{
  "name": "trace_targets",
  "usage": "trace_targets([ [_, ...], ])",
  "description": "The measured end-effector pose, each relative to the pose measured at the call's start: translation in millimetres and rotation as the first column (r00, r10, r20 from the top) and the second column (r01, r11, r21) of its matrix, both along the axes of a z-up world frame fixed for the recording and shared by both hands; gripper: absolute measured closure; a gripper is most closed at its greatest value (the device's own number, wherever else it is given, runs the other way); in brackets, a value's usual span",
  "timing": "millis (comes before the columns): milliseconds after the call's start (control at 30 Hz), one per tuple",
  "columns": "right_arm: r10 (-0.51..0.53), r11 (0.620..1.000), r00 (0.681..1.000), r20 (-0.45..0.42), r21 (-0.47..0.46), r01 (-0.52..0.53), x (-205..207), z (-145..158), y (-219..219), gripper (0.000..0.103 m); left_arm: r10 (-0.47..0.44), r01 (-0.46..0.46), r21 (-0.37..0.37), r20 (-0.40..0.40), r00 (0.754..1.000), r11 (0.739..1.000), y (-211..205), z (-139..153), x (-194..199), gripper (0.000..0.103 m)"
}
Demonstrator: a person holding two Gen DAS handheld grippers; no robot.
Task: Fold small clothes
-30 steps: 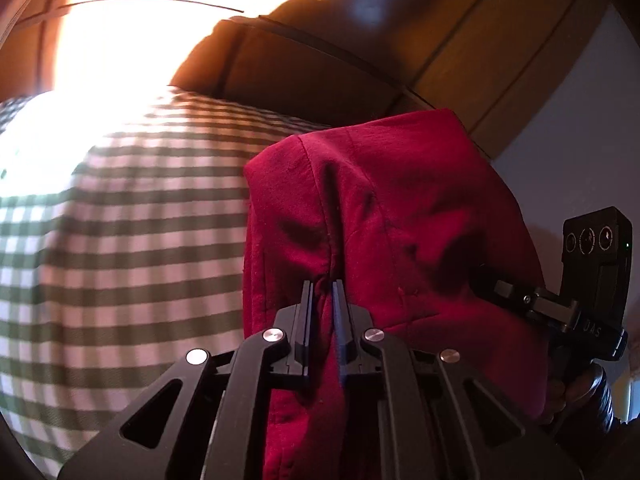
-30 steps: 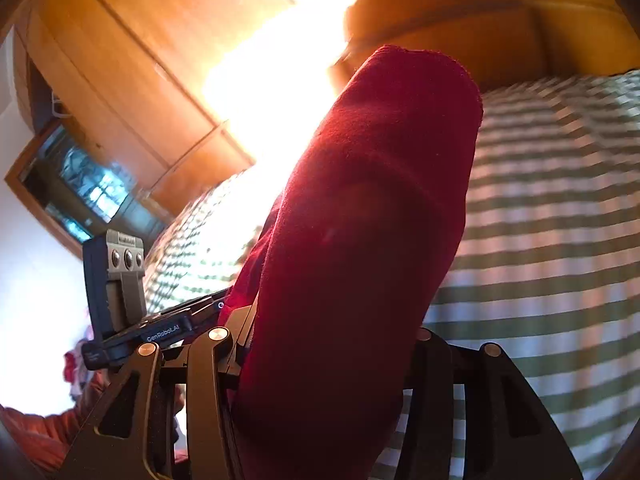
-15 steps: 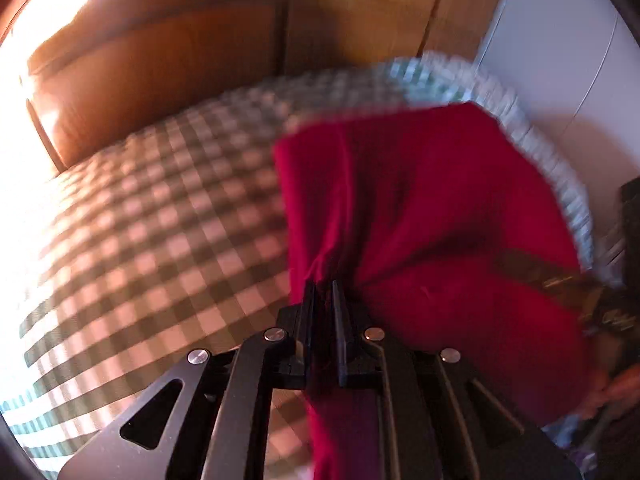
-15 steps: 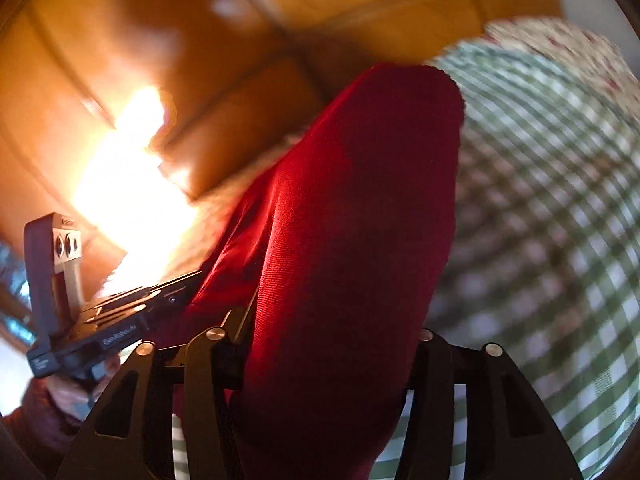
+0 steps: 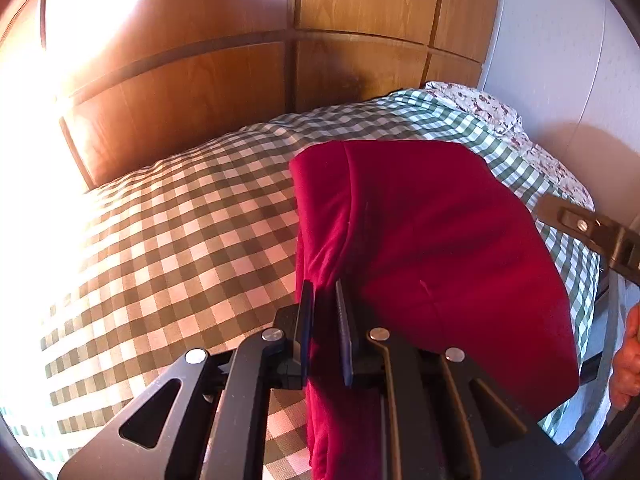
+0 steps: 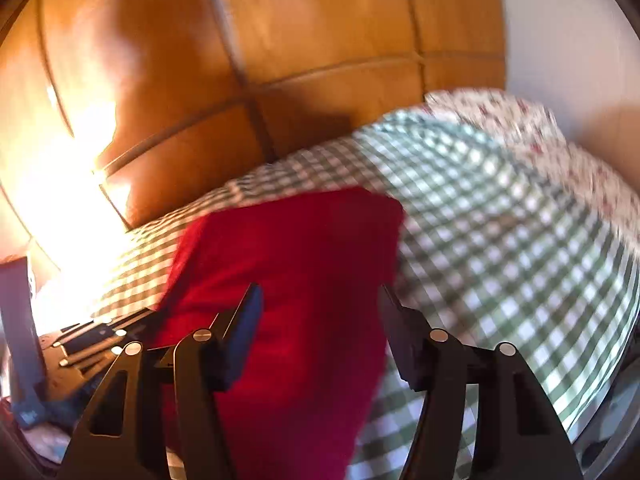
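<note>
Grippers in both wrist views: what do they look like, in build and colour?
Both are matte black, with angular linkage arms that have triangular cut-outs and round silver pivot bolts. The left gripper has thin, flat, dark fingers, one with a ridged edge. The right gripper has thicker, blocky dark pads. No cables or sleeves show. The hand at the left view's edge appears bare.

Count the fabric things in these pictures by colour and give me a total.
Red garment: 1
Green and white checked bedspread: 1
Floral patterned cloth at the far corner: 1
Total: 3
</note>
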State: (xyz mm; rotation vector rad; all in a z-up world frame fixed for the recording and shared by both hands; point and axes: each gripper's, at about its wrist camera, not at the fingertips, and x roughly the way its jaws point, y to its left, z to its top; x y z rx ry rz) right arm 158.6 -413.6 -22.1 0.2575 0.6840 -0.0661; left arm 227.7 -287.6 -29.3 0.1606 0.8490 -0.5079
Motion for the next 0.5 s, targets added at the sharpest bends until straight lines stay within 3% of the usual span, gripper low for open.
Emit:
trace_targets([
  [133, 0.003, 0.996, 0.997, -0.083, -0.084, -0.01, 30.5, -4.5, 28.9, 0.047, 0.004, -0.005, -0.018, -0.014, 1.0, 1.0, 5.4, -1.1, -1.5, 0.091],
  [233, -0.04, 0.992, 0.981, -0.189, -0.125, 0.016, 58.3, -37.3, 29.1, 0.047, -0.001, 0.001, -0.023, -0.019, 1.0, 1.0, 5.2, -4.4, 0.2, 0.09],
  [400, -0.053, 0.985, 0.986, -0.156, -0.172, 0.026, 60.1, -45.7, 34.4, 0.046, 0.0, -0.001, -0.034, -0.027, 1.0, 0.999, 6.5, -8.8, 2.5, 0.09],
  [500, -0.053, 0.988, 0.989, -0.14, -0.155, 0.031, 55.3, -43.0, 30.8, 0.046, 0.001, -0.001, -0.036, -0.026, 1.0, 0.999, 6.2, -9.6, 2.0, 0.09],
])
